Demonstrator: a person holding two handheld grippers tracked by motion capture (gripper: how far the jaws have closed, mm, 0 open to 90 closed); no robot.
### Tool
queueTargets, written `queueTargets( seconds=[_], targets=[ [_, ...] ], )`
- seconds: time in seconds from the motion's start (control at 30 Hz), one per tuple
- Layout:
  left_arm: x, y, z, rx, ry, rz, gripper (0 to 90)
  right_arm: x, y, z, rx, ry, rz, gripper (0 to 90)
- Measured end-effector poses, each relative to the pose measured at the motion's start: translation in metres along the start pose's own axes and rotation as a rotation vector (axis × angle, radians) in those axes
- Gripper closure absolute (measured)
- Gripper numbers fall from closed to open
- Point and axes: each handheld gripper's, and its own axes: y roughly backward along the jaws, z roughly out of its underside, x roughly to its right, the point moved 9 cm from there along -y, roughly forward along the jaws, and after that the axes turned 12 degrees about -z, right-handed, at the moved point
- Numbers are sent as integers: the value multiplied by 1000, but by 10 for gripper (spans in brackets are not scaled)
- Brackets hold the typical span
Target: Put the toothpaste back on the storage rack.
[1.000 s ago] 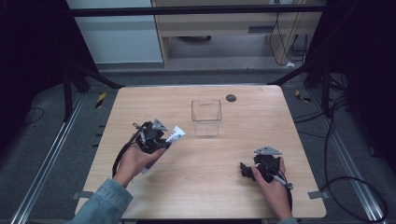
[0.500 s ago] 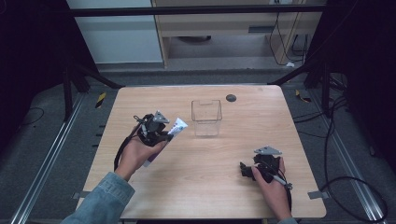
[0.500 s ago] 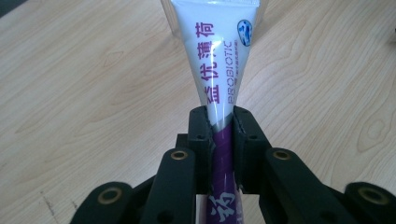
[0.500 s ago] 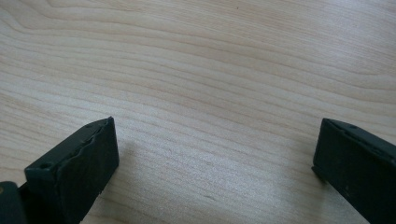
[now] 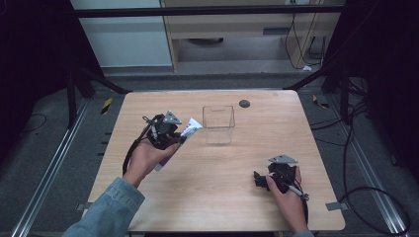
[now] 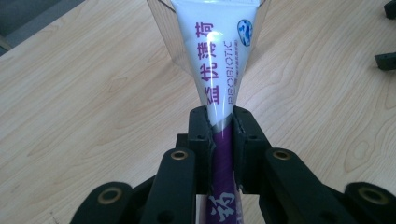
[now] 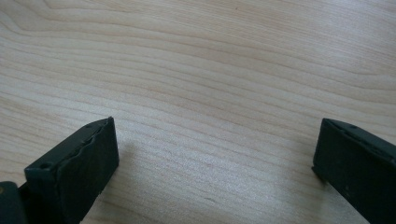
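Left tongs (image 5: 182, 135) clamp the tube (image 6: 219, 56) — near the clear box (image 5: 218, 124), not in yet. Right tongs (image 7: 212, 154) gape empty on tabletop (image 5: 207, 197).

clear box (image 5: 218, 124) just beyond tube (image 5: 184, 134) tip

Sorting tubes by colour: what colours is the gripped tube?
White and purple tube, clearest in the left gripper view.

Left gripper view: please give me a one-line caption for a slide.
Left claw shut on a white-and-purple tube marked PROBIOTIC, pointing toward a clear box on the wooden table.
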Motion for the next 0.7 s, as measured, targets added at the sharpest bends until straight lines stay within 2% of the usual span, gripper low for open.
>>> queueTargets(
  seconds=[0.7],
  targets=[
    [-5,7,-27,40,4,-5,791,0,0,0,-1,-6,1,3]
  ],
)
